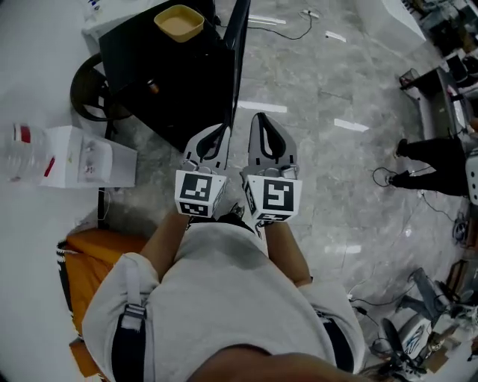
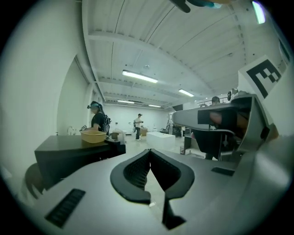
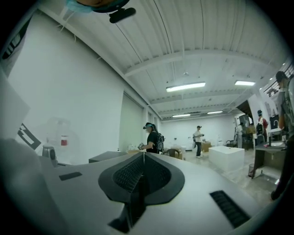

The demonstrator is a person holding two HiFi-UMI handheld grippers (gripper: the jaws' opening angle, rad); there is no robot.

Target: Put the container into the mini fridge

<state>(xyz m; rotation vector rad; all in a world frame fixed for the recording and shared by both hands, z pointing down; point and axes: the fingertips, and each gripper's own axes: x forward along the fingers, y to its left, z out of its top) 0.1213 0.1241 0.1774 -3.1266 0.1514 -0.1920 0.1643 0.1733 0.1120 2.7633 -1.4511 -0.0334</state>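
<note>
A yellow container (image 1: 179,22) stands on top of the black mini fridge (image 1: 164,74) at the far left of the head view, and the fridge's door (image 1: 237,45) shows edge-on beside it. Both grippers are held close to the person's chest and point toward the fridge, well short of it. My left gripper (image 1: 216,138) is shut with nothing in it, and its fingertips meet in the left gripper view (image 2: 149,151). My right gripper (image 1: 263,127) is shut and empty too (image 3: 144,155). The left gripper view shows the container (image 2: 93,136) on the fridge (image 2: 69,153) ahead to the left.
A white water dispenser (image 1: 86,157) with a clear bottle (image 1: 19,149) stands to the left. An orange object (image 1: 97,261) lies by the person's left side. Another person in black (image 1: 433,160) stands at the right among cables. A white table (image 2: 161,137) stands farther off.
</note>
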